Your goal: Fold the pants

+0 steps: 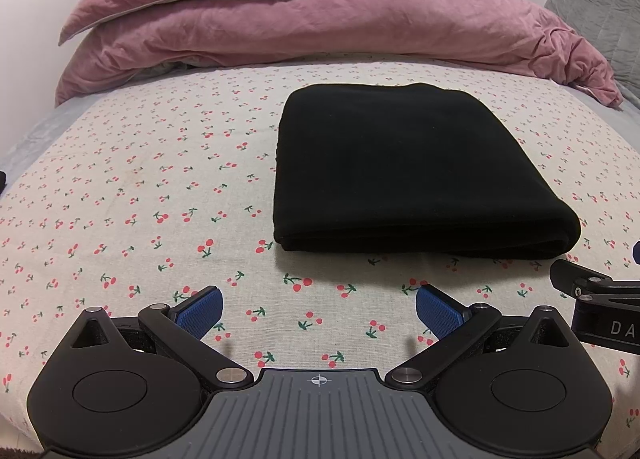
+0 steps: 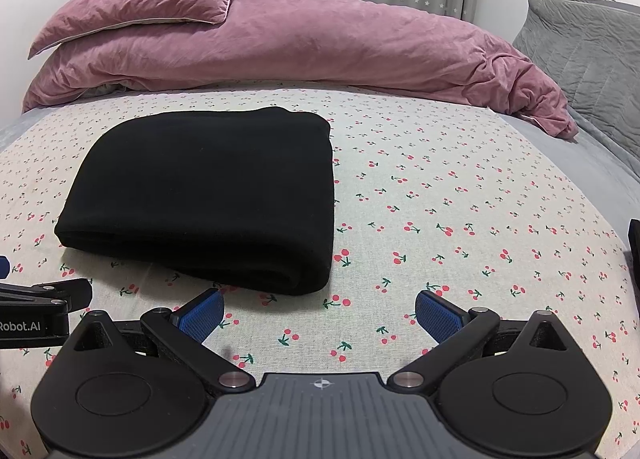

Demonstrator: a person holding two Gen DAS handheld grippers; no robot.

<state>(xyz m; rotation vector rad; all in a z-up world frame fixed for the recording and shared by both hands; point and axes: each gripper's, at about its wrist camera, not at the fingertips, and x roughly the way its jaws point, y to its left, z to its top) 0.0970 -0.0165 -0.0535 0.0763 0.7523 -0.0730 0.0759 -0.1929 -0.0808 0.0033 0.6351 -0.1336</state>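
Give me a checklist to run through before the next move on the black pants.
1. Pants folded into a compact rectangle on the cherry-print sheet: ok.
2. Layers stacked evenly at the near folded edge: ok in both views.
3. Left tool open and holding nothing: ok.
4. Right tool open and holding nothing: ok.
5. Both tools apart from the pants, sheet showing between: ok.
6. Far edge of the pants lying flat: cannot tell, too dark.
7. Pink duvet apart from the pants: ok.
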